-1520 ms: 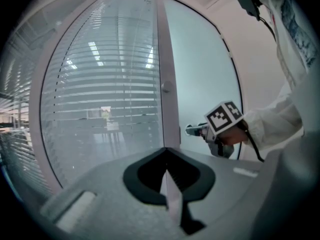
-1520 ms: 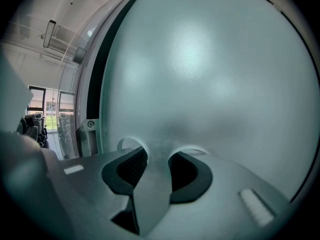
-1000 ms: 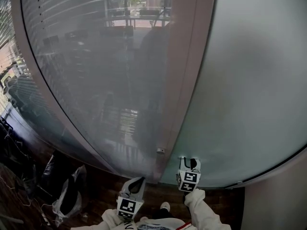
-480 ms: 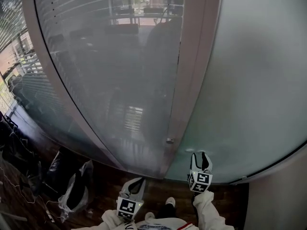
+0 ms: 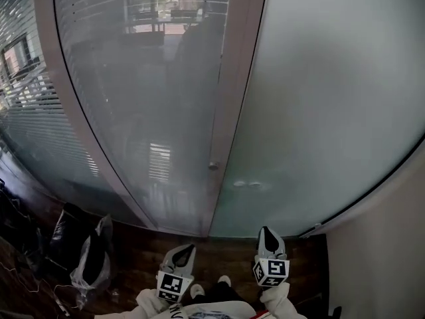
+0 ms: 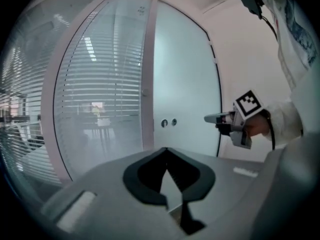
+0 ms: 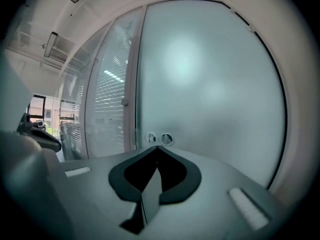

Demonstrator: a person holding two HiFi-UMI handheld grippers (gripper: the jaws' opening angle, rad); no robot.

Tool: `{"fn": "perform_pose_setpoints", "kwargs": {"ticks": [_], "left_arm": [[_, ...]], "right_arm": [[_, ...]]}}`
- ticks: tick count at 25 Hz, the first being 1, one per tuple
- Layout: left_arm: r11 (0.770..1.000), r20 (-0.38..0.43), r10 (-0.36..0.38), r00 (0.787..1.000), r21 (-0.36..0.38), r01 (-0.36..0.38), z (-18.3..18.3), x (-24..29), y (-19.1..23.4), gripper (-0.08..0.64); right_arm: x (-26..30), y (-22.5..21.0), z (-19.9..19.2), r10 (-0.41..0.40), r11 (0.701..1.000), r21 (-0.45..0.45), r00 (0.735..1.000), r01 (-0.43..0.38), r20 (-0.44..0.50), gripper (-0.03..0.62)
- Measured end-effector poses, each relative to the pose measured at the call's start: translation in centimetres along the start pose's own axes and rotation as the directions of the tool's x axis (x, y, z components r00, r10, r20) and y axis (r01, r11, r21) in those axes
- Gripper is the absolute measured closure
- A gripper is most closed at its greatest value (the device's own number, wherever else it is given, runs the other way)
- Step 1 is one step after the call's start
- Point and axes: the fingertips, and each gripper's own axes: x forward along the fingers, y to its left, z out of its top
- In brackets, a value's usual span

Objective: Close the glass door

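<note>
The frosted glass door (image 5: 319,111) fills the right half of the head view, its edge against the pale frame post (image 5: 229,98). Two round fittings (image 5: 246,184) sit on the glass near that edge, and a small knob (image 5: 213,166) is on the post. My right gripper (image 5: 266,231) hangs in front of the door, well short of the glass, shut and empty. My left gripper (image 5: 188,248) is beside it to the left, also shut with nothing held. The right gripper view has the fittings (image 7: 159,138) just beyond my shut tips (image 7: 157,147). In the left gripper view my right gripper (image 6: 207,118) points at the door (image 6: 185,74).
A glass panel with blinds (image 5: 133,78) stands left of the post. Black and white bags (image 5: 89,258) lie on the dark wooden floor (image 5: 226,254) at the lower left. A white wall (image 5: 385,244) closes the right side. The person's shoes (image 5: 207,286) show between the grippers.
My right gripper has drawn back from the glass near the fittings toward the person. The left gripper has shifted back a little too. The door edge now sits further from both.
</note>
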Motion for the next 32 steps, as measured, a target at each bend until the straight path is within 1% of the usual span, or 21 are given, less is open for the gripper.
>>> {"fn": "perform_pose_setpoints", "kwargs": {"ticks": [4,7,11,14,20,23,25,27,32], "left_arm": [[1.0,0.013,-0.027,1.0,-0.001,0.027,-0.4,-0.6,-2.3,0.557],[0.999,0.032,-0.035,0.999,0.013,0.035,0.3,-1.0,-3.7,0.557],[0.999,0.05,-0.031,0.998,0.044,0.028,1.2,-2.7,-5.1,0.557],[0.998,0.056,-0.018,0.998,0.054,0.015,1.2,-4.9,-6.8,0.557],[0.997,0.088,-0.016,0.996,0.07,0.01,1.1,-10.0,-11.9,0.557],[0.997,0.106,-0.044,0.993,0.071,0.036,1.0,-13.0,-15.6,0.557],[0.994,0.114,-0.066,0.991,0.09,0.056,0.8,-14.9,-18.2,0.557],[0.992,0.113,-0.077,0.991,0.106,0.066,0.3,-16.9,-20.4,0.557],[0.992,0.109,-0.079,0.991,0.106,0.067,-0.6,-21.6,-24.3,0.557]], "right_arm": [[-4.4,1.0,-0.6,0.038,0.999,-0.032,0.999,-0.038,-0.001,0.584],[-7.4,1.6,-0.8,0.073,0.996,-0.047,0.997,-0.073,0.004,0.584],[-11.4,2.4,-1.1,0.09,0.996,-0.028,0.996,-0.09,0.015,0.584],[-14.7,3.2,-1.5,0.124,0.992,-0.002,0.992,-0.124,0.026,0.584],[-21.8,4.0,-2.1,0.163,0.987,-0.011,0.985,-0.163,0.056,0.584],[-25.7,3.8,-2.4,0.163,0.987,-0.007,0.984,-0.162,0.069,0.584],[-28.4,3.8,-2.5,0.16,0.987,-0.007,0.984,-0.16,0.08,0.584],[-31.1,4.0,-2.9,0.161,0.987,0.0,0.983,-0.161,0.086,0.584],[-37.2,4.9,-4.0,0.165,0.986,0.0,0.983,-0.165,0.078,0.584]]}}
